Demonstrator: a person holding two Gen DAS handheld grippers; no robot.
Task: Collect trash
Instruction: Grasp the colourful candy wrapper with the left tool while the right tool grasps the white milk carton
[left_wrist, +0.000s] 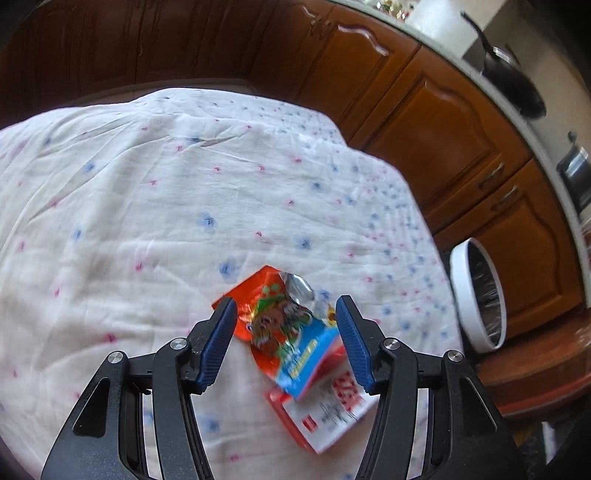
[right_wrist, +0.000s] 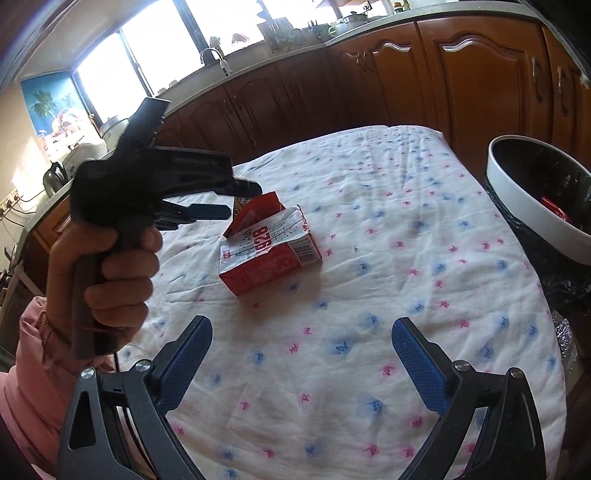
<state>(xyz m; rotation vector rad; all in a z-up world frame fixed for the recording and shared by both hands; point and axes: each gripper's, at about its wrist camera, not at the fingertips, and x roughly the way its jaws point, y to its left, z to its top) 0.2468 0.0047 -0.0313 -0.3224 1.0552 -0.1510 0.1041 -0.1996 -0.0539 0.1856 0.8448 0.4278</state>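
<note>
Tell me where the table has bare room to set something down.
Bare cloth lies between the right hand-held gripper and the red carton, and from the carton across to the bin. It is crowded where the left hand-held gripper straddles the snack wrapper beside the carton.

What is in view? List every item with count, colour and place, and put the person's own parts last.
Crinkled orange and blue foil snack wrapper: one, on the table between the left gripper's fingers, leaning on the carton.
Flattened red and white drink carton: one, lying mid-table on the cloth.
White tablecloth with blue and pink flowers: one, covering the table.
White round bin with a black liner: one, beside the table's right edge, something red inside.
Brown wooden cabinets: a row, behind the table under the counter.
Black frying pan: one, on the counter.
Left gripper: black with blue pads, open around the wrapper.
Right gripper: same colours, open, above bare cloth.
</note>
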